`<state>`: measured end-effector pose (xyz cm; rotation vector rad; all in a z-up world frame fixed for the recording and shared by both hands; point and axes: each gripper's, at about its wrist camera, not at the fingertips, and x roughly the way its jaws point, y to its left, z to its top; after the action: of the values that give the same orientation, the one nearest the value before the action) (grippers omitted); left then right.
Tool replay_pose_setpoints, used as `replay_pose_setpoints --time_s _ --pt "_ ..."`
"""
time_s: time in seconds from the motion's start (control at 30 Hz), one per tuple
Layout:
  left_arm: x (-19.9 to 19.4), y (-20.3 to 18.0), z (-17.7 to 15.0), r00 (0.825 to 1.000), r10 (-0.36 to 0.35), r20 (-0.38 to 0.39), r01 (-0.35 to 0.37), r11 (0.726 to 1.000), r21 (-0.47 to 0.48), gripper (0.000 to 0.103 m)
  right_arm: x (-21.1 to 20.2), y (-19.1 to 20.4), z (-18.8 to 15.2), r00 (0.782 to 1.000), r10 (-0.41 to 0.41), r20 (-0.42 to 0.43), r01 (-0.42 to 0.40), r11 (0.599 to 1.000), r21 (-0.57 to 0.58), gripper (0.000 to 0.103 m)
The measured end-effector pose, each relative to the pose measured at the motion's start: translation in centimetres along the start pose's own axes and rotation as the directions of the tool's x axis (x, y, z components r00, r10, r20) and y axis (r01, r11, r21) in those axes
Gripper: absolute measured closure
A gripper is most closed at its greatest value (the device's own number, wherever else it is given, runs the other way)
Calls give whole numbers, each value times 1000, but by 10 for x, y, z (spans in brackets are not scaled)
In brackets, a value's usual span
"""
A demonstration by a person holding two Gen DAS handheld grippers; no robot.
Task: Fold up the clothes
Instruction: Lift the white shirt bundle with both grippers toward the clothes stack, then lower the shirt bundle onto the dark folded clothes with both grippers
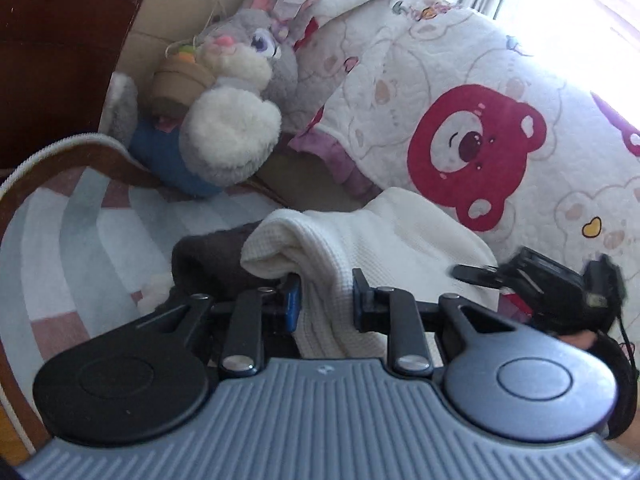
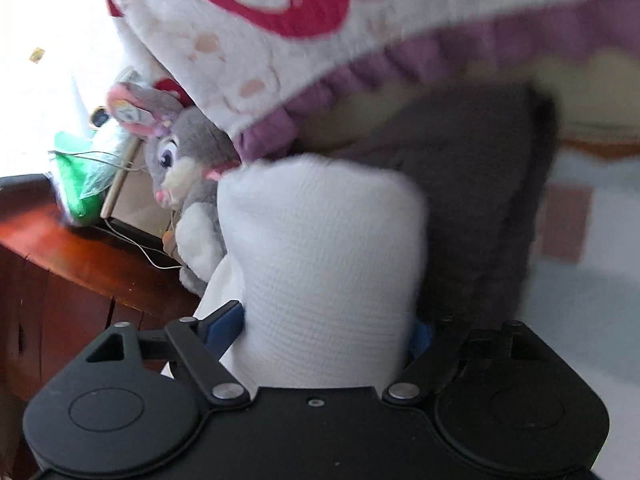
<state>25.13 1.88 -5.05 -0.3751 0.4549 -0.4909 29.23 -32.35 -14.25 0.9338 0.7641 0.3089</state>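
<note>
My left gripper (image 1: 325, 298) has its jaws clamped on a fold of the white garment (image 1: 372, 248) at lower centre, beside a dark garment (image 1: 208, 260). My right gripper (image 2: 328, 328) pinches that white cloth too, plush rabbit (image 2: 184, 168) left.

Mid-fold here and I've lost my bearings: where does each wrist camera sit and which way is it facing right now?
Left wrist: sits behind the left gripper, facing across the striped rug toward the plush rabbit and bear quilt; its fingers straddle the white garment; the right gripper shows at right.
Right wrist: sits behind the right gripper, facing the bunched white garment and dark garment.
Shared: both garments, rabbit, quilt.
</note>
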Motion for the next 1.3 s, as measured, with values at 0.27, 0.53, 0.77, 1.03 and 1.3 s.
replay_pose_setpoints --time_s 0.27,0.53,0.77,1.03,1.3 --pt "0 1 -1 1000 -28 -4 28 999 -41 81 -6 35 10 992 45 116 -11 959 -282 41" --pt "7 -4 -6 1000 4 -6 -5 1000 -9 79 -28 1 -26 989 -46 138 54 997 -56 31" --pt "-2 12 10 1000 -3 0 3 993 -119 75 -29 12 -63 992 123 -20 -123 992 0 28" --pt "-4 20 11 1000 -5 10 7 987 -161 67 -1 21 -104 971 208 -116 -199 977 79 43" --pt "-16 19 23 998 -13 66 22 989 -147 64 1 11 -116 957 284 -55 -264 936 231 56"
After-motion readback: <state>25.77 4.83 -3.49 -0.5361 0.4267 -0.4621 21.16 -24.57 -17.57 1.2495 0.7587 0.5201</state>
